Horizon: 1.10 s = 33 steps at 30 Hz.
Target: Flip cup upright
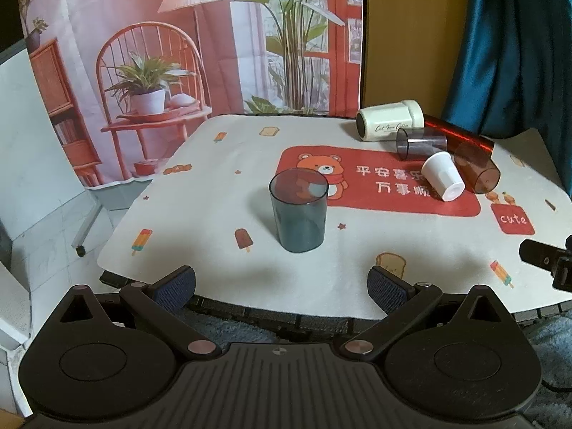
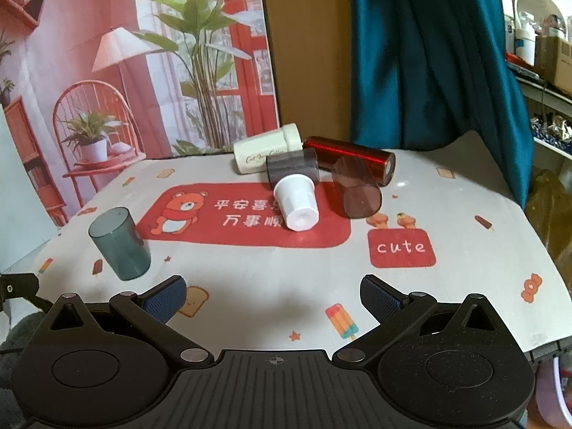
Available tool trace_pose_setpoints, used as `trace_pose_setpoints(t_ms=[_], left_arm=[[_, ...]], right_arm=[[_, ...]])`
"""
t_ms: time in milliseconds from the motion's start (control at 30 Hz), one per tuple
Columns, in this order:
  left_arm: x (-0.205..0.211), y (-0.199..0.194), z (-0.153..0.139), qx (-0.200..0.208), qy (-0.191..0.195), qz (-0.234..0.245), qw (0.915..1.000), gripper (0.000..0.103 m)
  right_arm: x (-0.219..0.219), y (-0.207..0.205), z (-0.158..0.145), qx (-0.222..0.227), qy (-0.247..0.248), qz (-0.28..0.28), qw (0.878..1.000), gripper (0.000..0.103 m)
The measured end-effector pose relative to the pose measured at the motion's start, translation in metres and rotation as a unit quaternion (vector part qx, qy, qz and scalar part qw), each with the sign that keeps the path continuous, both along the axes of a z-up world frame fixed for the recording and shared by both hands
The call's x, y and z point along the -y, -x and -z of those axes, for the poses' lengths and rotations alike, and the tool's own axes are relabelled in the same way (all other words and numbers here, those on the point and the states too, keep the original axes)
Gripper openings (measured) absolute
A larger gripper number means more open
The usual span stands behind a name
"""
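A dark teal translucent cup [image 1: 298, 212] stands upright on the patterned cloth, also at the left of the right wrist view [image 2: 119, 245]. My left gripper [image 1: 281, 284] is open and empty, a short way in front of it. My right gripper [image 2: 273, 296] is open and empty near the table's front edge. A white cup [image 1: 443, 176] [image 2: 296, 202], a grey translucent cup [image 1: 422, 143] [image 2: 292, 167] and a brown translucent cup [image 1: 477, 169] [image 2: 357, 193] lie on their sides at the back.
A cream lidded tumbler [image 1: 389, 119] [image 2: 266, 146] and a shiny red cylinder [image 1: 459, 134] [image 2: 352, 159] lie behind the cups. A printed backdrop [image 1: 178, 53] and a blue curtain [image 2: 429, 53] hang behind the table. The right gripper's edge [image 1: 547, 259] shows at the right.
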State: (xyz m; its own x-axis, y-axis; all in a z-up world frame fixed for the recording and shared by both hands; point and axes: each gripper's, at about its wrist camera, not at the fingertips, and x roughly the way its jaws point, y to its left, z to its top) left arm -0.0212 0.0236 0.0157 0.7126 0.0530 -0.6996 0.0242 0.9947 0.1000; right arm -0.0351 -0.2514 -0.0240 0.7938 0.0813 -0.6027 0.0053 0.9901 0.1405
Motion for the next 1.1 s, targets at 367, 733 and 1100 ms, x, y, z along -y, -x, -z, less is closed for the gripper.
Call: trace_pose_setpoints(t_ms=[367, 733, 1100], left_arm=[[-0.0004, -0.0003, 0.0023, -0.005, -0.002, -0.003, 1.0000, 0.103], [0.0002, -0.0002, 0.0029, -0.005, -0.003, -0.003, 1.0000, 0.103], [-0.0004, 0.0001, 0.0036, -0.006, -0.002, -0.004, 1.0000, 0.103]], right_arm=[[0.0037, -0.0012, 0.0024, -0.003, -0.005, 0.006, 1.000, 0.103], [0.0066, -0.0029, 0.0041, -0.006, -0.009, 0.008, 1.000, 0.103], [0.0072, -0.0033, 0.0074, -0.009, -0.009, 0.009, 1.000, 0.103]])
